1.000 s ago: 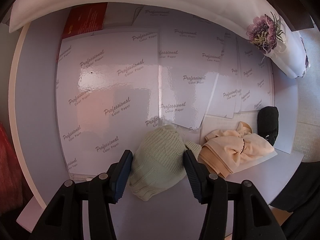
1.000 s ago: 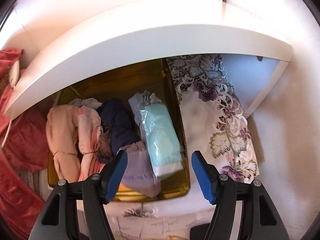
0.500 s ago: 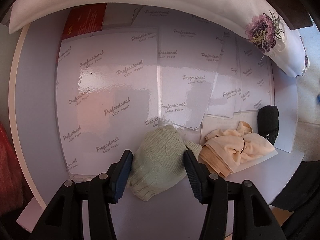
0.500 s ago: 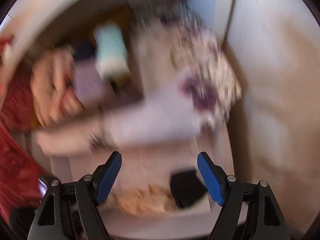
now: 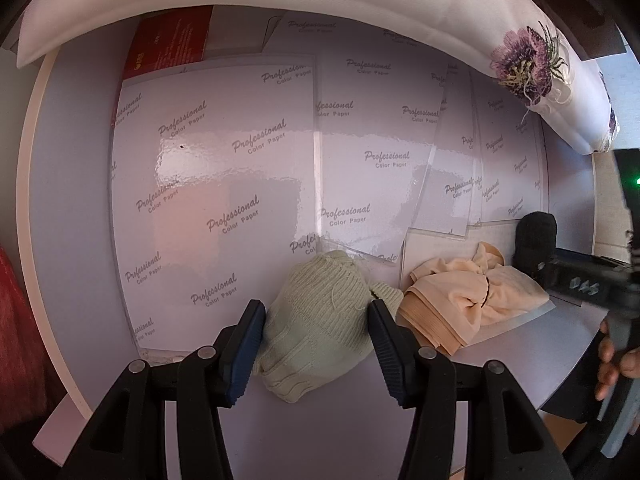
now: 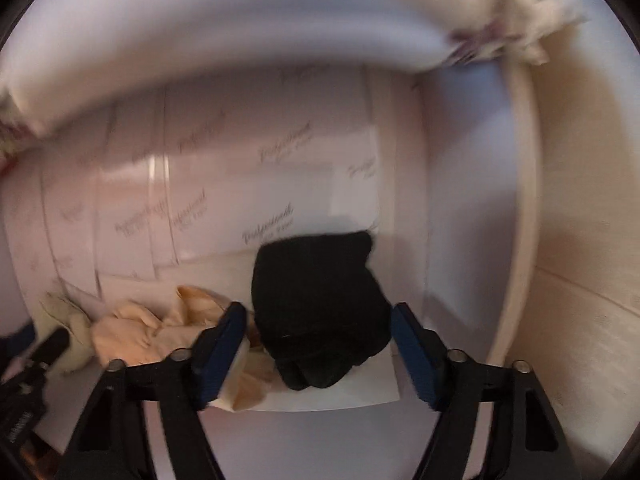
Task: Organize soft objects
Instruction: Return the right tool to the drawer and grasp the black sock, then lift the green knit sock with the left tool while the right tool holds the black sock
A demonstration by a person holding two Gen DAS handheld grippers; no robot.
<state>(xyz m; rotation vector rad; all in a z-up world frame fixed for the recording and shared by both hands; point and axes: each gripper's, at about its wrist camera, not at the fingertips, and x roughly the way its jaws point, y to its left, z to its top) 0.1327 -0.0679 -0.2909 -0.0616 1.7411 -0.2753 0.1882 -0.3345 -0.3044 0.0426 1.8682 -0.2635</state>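
A pale green knit piece lies near the front edge of a white shelf. My left gripper points down over it, and both pads rest against its sides. To its right sit a crumpled peach cloth and a black knit piece. My right gripper straddles the black knit piece. Its jaws are closing, with a thin gap still showing at each pad. The peach cloth touches its left finger. A hand holding the right tool shows in the left wrist view.
Glossy sheets printed "Professional Color Paper" cover the shelf, with a red packet at the back. A white embroidered cloth hangs over the shelf above. Red fabric is at the far left. A pale wall bounds the right side.
My right gripper swung down from the yellow bin of folded items to the lower shelf and now straddles the black knit piece. The left gripper and the green knit piece did not move.
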